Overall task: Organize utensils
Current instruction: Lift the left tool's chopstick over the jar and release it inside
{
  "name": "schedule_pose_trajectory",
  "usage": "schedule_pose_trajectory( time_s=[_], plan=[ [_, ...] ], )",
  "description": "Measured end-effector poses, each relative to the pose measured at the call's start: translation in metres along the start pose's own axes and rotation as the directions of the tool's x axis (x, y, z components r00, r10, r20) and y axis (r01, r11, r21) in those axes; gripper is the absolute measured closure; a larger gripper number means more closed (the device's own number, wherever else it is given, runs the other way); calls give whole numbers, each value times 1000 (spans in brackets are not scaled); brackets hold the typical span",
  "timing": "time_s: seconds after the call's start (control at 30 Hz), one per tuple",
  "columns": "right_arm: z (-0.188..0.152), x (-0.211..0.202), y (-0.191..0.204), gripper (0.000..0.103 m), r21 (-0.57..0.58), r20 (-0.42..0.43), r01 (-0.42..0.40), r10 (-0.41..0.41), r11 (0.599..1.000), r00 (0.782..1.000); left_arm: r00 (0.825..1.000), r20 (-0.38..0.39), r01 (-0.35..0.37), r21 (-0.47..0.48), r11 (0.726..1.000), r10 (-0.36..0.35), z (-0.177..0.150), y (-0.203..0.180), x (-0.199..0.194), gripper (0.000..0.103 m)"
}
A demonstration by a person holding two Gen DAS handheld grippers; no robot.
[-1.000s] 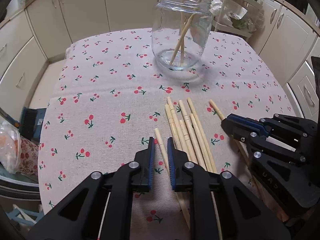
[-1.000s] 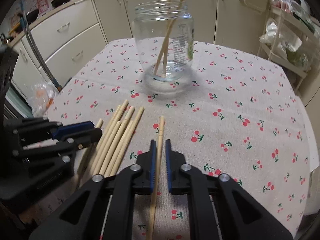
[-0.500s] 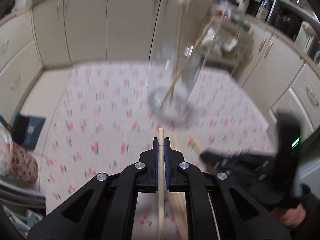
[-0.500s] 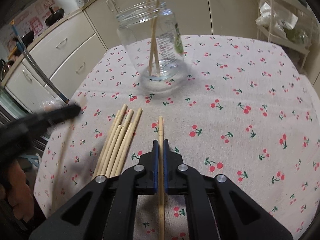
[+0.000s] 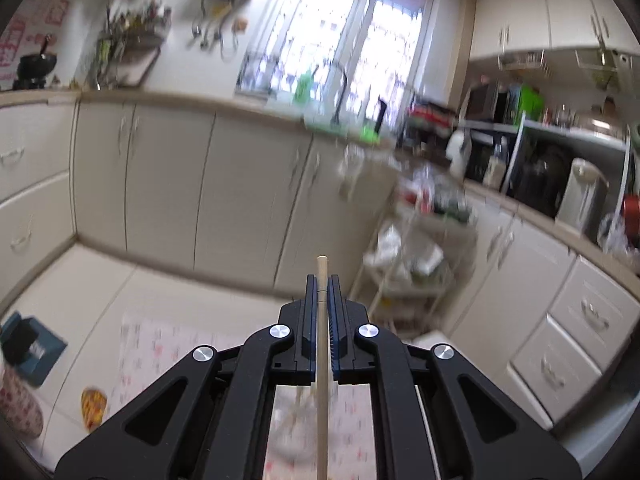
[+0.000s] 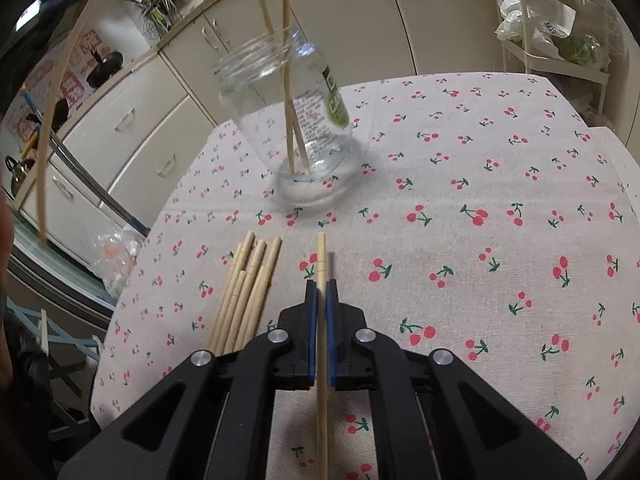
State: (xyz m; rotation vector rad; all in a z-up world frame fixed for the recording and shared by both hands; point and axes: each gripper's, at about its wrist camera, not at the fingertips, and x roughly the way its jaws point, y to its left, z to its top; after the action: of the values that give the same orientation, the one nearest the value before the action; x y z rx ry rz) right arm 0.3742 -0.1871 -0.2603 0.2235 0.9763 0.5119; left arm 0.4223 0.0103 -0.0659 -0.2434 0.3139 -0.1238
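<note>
My left gripper is shut on a wooden chopstick and is raised high, facing the kitchen cabinets. That chopstick also shows in the right wrist view, hanging at the far left. My right gripper is shut on another chopstick just above the cherry-print tablecloth. A glass jar stands ahead of it with two chopsticks inside. Several loose chopsticks lie to the left of my right gripper.
Cream cabinets run along the back. A wire rack with bags stands at the right. The table's left edge drops off near a plastic bag.
My left gripper has closed on a chopstick and lifted it high, tilting up away from the table. My right gripper has closed on its chopstick and raised it slightly.
</note>
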Motion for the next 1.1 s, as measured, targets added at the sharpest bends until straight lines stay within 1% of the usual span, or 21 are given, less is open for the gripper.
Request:
schedule_pose_trajectory(
  time_s=[0.1, 0.17, 0.27, 0.47, 0.57, 0.67, 0.83, 1.1],
  plan=[
    [1, -5, -1, 98, 13, 26, -12, 12, 1000, 1000, 998, 68, -12, -3, 1000, 12, 17, -4, 11, 98],
    [2, -8, -2, 98, 20, 42, -16, 16, 1000, 999, 996, 92, -17, -2, 1000, 17, 25, -7, 20, 98],
    [4, -10, -3, 98, 35, 59, -29, 27, 999, 998, 992, 124, -34, -4, 999, 34, 30, -10, 38, 98],
    [4, -13, -5, 98, 54, 74, -54, 50, 997, 996, 980, 181, -73, -29, 997, 77, 33, -6, 61, 98],
    [4, -16, -7, 98, 67, 96, -61, 54, 996, 994, 975, 200, -90, -35, 995, 95, 33, -4, 72, 98],
    [6, -23, -6, 98, 62, 131, -50, 42, 997, 991, 974, 199, -104, -48, 993, 112, 30, 2, 89, 98],
    [8, -32, -6, 98, 56, 187, -48, 37, 997, 982, 976, 174, -125, -43, 991, 130, 12, 10, 107, 98],
    [9, -34, -9, 98, 74, 207, -51, 34, 996, 978, 987, 108, -122, -5, 993, 122, -21, 14, 114, 98]
  ],
)
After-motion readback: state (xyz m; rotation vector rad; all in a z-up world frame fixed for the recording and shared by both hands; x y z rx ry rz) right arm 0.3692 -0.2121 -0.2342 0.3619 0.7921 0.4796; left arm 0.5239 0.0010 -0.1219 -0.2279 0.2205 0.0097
